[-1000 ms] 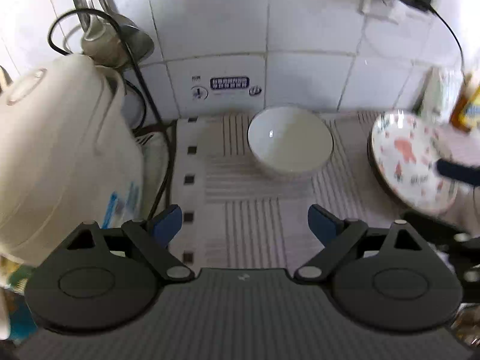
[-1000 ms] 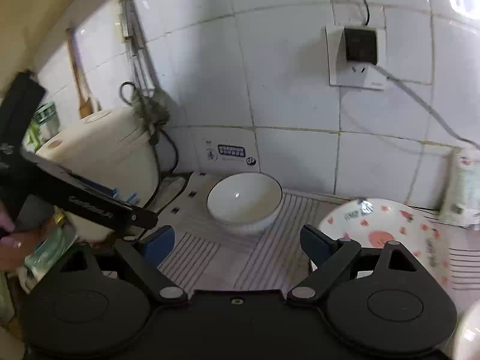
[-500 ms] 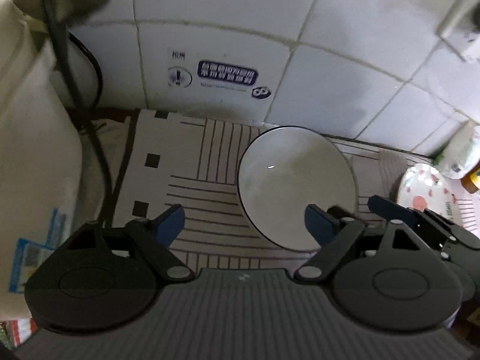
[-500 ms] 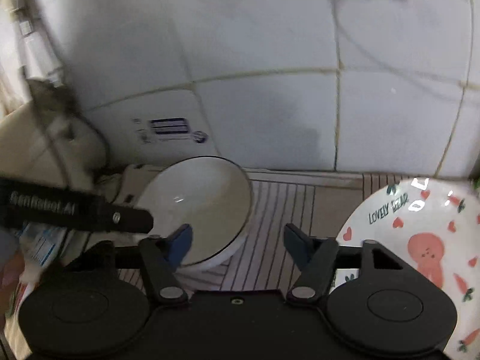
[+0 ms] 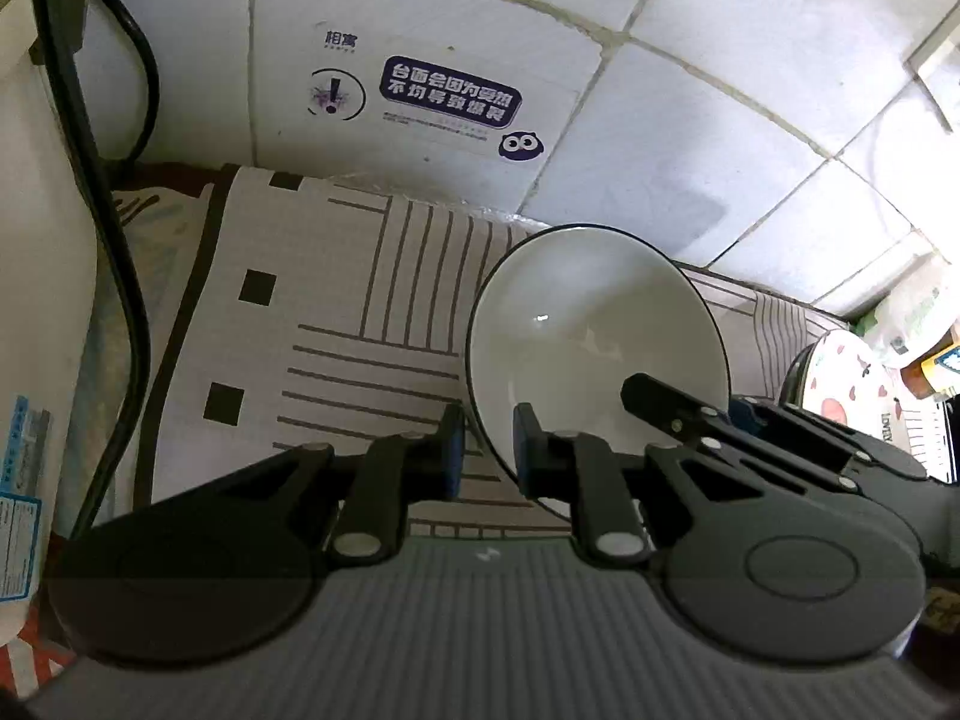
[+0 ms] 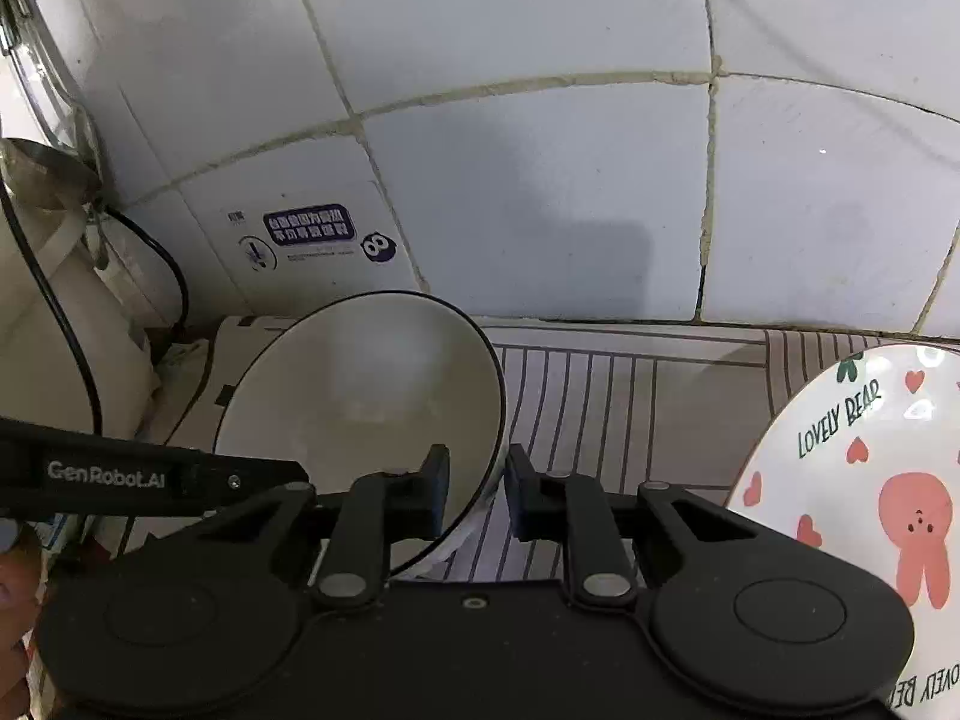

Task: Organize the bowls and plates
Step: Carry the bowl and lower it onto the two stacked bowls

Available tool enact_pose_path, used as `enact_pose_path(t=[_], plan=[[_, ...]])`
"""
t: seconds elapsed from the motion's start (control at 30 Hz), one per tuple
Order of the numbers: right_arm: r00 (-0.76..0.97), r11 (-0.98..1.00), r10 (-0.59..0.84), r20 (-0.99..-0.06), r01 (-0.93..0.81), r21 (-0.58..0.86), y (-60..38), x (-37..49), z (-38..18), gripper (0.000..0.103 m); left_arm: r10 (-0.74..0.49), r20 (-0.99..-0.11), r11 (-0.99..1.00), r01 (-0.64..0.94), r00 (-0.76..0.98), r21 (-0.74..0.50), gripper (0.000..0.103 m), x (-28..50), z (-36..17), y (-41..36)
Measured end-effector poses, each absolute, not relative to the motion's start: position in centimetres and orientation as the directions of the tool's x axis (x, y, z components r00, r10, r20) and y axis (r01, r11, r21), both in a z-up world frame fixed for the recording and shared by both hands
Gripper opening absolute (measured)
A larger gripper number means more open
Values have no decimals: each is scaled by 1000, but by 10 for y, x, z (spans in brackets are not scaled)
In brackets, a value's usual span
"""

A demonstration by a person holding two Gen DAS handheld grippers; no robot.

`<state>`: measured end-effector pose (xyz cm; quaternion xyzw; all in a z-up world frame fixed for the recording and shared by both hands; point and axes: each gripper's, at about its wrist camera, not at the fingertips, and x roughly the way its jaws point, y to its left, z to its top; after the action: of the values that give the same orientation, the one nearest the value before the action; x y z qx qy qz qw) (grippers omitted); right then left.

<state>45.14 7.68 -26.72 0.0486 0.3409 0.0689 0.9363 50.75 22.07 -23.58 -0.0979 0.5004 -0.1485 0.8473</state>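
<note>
Glossy white round ceramic bowl with thin dark rim (image 5: 591, 330) sits on the striped beige mat (image 5: 336, 300), close to the tiled wall. Left gripper (image 5: 487, 447) clamped on its near-left rim. Right gripper (image 6: 477, 492) closing, opposite rim between the pads. White round plate with pink bear print (image 6: 852, 480) right of bowl.

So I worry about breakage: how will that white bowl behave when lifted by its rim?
The white bowl looks like glazed ceramic, so probably rigid, slippery and chip-prone. Both grippers pinch opposite rim edges, so it may pivot if they lift unevenly. Its rounded wall suggests it could rock when set down.
</note>
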Motion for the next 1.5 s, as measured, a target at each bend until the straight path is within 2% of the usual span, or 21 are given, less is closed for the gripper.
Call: enact_pose_path(t=[0.33,0.7,0.9,1.2,1.3,1.5], plan=[[758,982,183,-626,-116,147,76,408,-225,21,-366,-825,931,159,430,-329,15,469,-197,225],[780,980,181,-599,-92,176,28,314,-182,21,-392,-811,919,236,434,-317,15,393,-130,183],[796,976,167,-582,-48,214,-24,257,-164,21,-419,-797,901,307,434,-306,15,347,-99,132],[855,983,66,-514,34,182,-107,191,-144,21,-459,-798,860,421,391,-288,15,299,-81,30],[884,978,53,-464,47,201,-134,174,-140,21,-447,-814,852,453,370,-263,15,291,-78,-2],[882,978,58,-467,43,204,-185,165,-149,21,-407,-848,854,471,339,-222,15,286,-80,-56]])
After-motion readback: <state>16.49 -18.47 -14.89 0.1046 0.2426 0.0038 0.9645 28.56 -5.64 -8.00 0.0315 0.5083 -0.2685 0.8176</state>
